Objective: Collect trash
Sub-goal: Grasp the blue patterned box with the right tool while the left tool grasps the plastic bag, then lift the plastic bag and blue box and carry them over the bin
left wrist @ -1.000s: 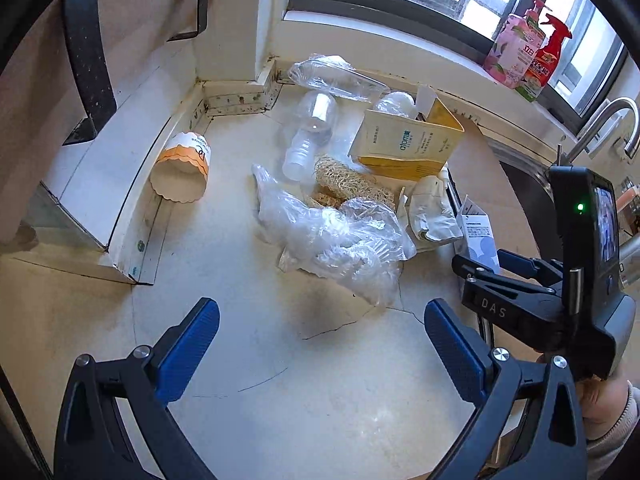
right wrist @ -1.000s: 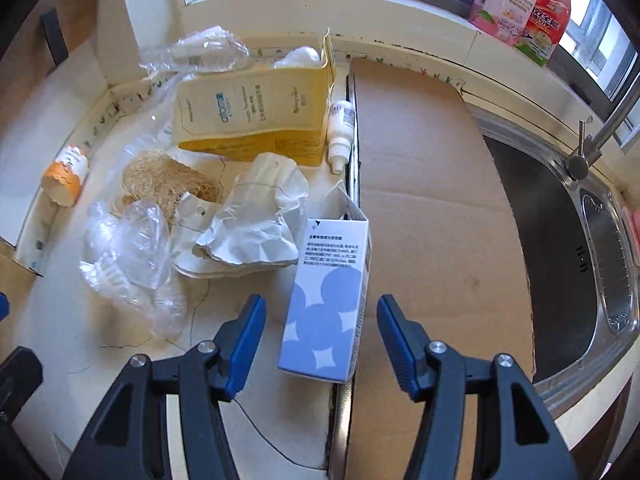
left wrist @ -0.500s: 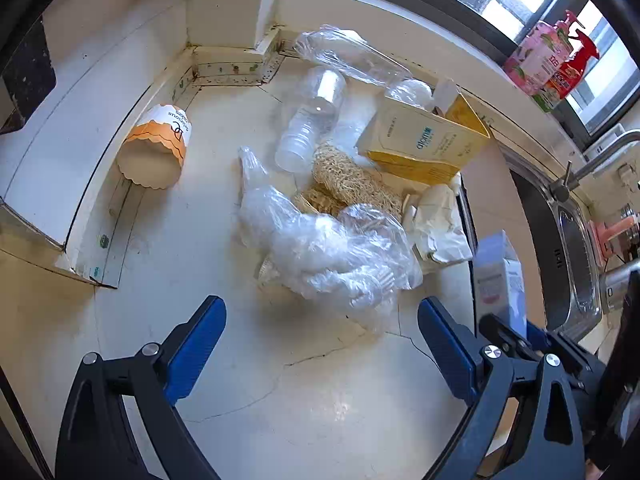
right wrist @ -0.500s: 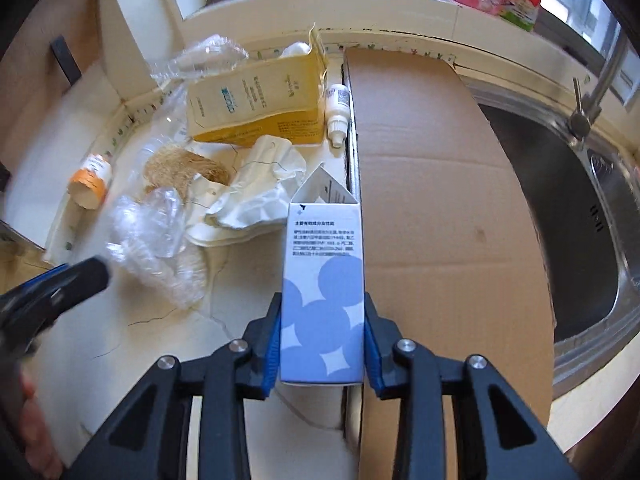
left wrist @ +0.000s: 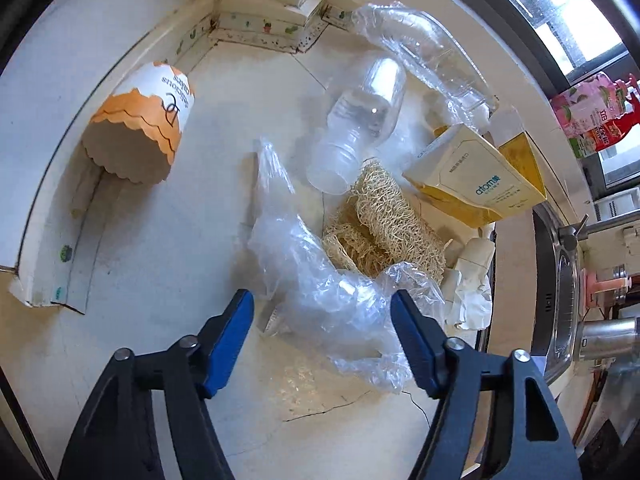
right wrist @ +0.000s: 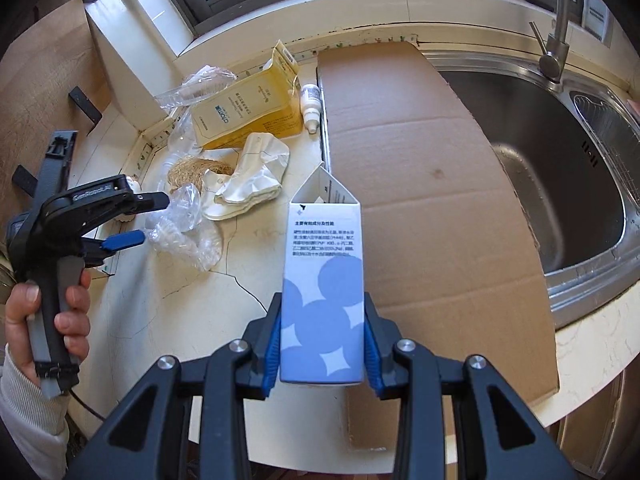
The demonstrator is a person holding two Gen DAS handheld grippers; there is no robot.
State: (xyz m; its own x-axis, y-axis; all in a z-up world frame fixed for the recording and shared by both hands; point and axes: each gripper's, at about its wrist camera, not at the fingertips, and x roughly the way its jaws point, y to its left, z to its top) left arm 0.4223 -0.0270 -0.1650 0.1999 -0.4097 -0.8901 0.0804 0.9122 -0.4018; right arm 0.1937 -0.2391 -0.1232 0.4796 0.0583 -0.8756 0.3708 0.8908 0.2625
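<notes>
The right gripper (right wrist: 322, 344) is clamping a blue-and-white box (right wrist: 323, 296) between its jaws, low in the frame's centre, over the counter (right wrist: 168, 320) beside a cardboard sheet (right wrist: 420, 184). The left gripper (left wrist: 322, 312) is hanging wide open around a crumpled plastic bag (left wrist: 320, 292), gripping nothing.

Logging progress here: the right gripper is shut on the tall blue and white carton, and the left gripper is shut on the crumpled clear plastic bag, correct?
Partly. The left gripper is open, straddling the crumpled clear plastic bag, as the left wrist view shows. The right gripper is indeed shut on the tall blue and white carton.
</notes>
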